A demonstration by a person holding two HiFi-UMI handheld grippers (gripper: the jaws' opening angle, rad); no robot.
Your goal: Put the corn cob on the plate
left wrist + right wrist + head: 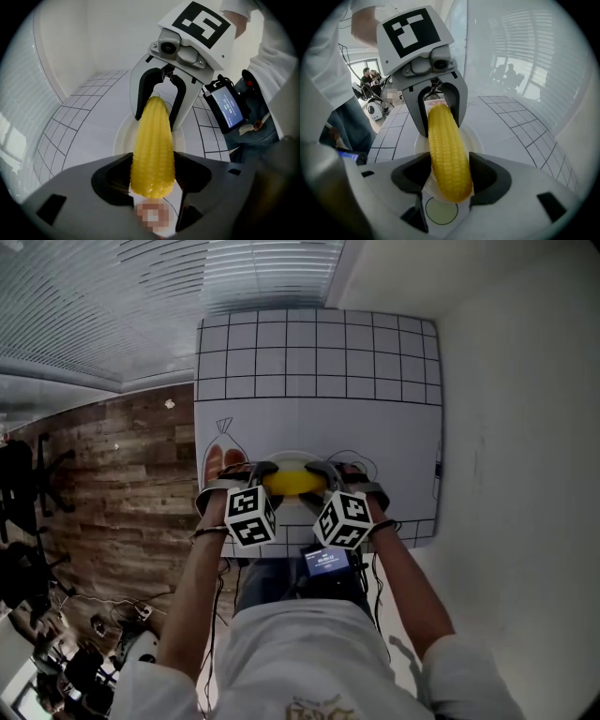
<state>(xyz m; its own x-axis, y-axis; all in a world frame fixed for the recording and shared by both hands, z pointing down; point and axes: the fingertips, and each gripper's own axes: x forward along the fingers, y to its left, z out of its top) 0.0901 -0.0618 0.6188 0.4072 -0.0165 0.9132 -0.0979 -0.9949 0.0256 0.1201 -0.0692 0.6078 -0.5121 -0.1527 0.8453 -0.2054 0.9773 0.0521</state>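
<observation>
Corn cob [151,136] over the white plate [121,138]: we clamp its ends in the left hand-held gripper [152,165] and the right hand-held gripper [450,161].

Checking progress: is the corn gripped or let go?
Gripped: the left gripper and right gripper each clamp one end of the corn, over the plate. Whether it touches the plate, cannot tell.

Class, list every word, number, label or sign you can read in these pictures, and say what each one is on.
Nothing here is legible.
Small screen by the person's waist: pale figures on blue, too blurred to read.
Marker cubes: black-and-white square patterns, no letters.
Shirt print: cut off, unreadable.
Mat: grid lines and drawn outlines, no words.
The corn cob carries no print.
</observation>
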